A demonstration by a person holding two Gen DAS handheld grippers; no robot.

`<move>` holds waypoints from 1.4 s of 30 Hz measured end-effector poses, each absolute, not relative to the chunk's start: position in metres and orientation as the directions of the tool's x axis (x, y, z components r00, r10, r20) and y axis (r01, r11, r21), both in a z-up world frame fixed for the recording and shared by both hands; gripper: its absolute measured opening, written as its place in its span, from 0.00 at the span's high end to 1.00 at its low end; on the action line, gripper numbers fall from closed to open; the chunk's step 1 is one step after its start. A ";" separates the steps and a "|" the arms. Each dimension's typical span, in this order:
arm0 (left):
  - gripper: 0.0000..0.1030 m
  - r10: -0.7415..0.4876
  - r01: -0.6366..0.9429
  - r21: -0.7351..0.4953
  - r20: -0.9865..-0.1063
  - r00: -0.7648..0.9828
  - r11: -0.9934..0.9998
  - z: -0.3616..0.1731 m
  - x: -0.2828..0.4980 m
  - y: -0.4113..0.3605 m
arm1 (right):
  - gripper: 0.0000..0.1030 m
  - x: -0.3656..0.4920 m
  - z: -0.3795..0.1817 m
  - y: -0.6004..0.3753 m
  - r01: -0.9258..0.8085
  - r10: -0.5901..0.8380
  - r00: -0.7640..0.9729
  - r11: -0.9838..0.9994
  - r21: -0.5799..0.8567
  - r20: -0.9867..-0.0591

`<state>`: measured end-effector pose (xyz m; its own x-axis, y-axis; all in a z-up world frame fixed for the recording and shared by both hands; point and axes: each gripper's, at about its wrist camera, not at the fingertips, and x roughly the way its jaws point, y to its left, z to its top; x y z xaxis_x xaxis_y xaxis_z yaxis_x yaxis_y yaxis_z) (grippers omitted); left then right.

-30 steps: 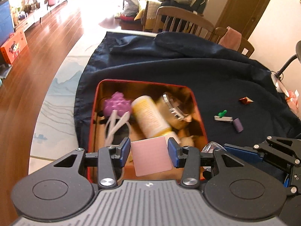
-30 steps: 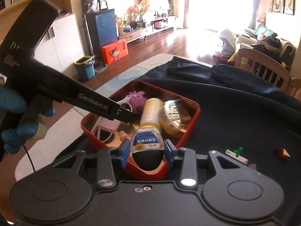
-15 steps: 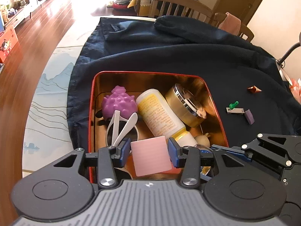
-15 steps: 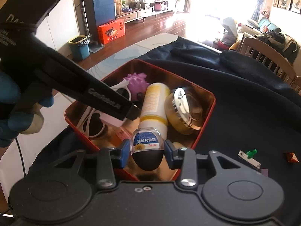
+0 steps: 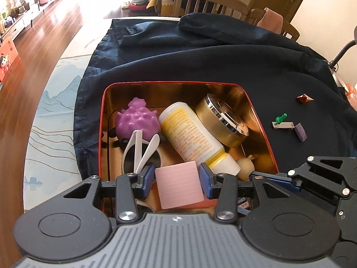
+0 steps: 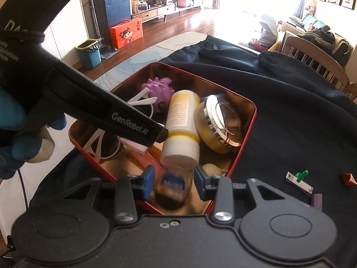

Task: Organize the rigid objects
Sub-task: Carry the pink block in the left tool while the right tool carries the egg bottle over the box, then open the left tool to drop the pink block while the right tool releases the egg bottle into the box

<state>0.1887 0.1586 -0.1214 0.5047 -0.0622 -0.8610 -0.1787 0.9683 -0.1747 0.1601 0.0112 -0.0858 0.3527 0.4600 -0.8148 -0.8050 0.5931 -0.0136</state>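
The small bottle point(image 6: 171, 187) between the right tool's point(image 6: 174, 184) pads is motion-blurred, its grip unclear, low over the near end of the red tin point(image 6: 245, 147). The left tool point(image 5: 177, 178), angled down over that same end, clamps a pink card point(image 5: 178, 184). Only the right view shows the blue-gloved hand point(image 6: 20, 138).
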 end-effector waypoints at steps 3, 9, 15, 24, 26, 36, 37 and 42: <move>0.58 -0.054 -0.175 -0.164 -0.861 0.506 0.971 -0.122 0.188 0.157 | 0.62 0.159 -0.082 0.009 -0.804 0.465 0.356 0.594 -0.013 -0.810; 0.58 -0.032 -0.170 -0.136 -0.862 0.506 0.976 -0.121 0.186 0.152 | 0.57 0.155 -0.076 0.001 -0.797 0.489 0.356 0.603 0.014 -0.796; 0.56 -0.031 -0.170 -0.135 -0.861 0.508 0.976 -0.118 0.181 0.148 | 0.53 0.150 -0.069 -0.009 -0.795 0.511 0.367 0.606 0.022 -0.778; 0.47 -0.019 -0.173 -0.131 -0.847 0.532 0.976 -0.102 0.169 0.138 | 0.47 0.149 -0.051 -0.035 -0.779 0.562 0.365 0.621 0.088 -0.742; 0.46 -0.011 -0.172 -0.124 -0.841 0.541 0.977 -0.097 0.166 0.133 | 0.46 0.149 -0.047 -0.041 -0.774 0.574 0.360 0.624 0.108 -0.735; 0.37 0.018 -0.182 -0.114 -0.801 0.599 0.977 -0.070 0.155 0.105 | 0.35 0.149 -0.024 -0.085 -0.758 0.641 0.372 0.627 0.179 -0.671; 0.37 0.022 -0.182 -0.112 -0.795 0.606 0.977 -0.067 0.155 0.100 | 0.32 0.150 -0.022 -0.090 -0.754 0.641 0.381 0.632 0.177 -0.666; 0.37 0.034 -0.189 -0.110 -0.776 0.629 0.976 -0.058 0.158 0.079 | 0.24 0.158 -0.019 -0.117 -0.726 0.645 0.413 0.659 0.195 -0.643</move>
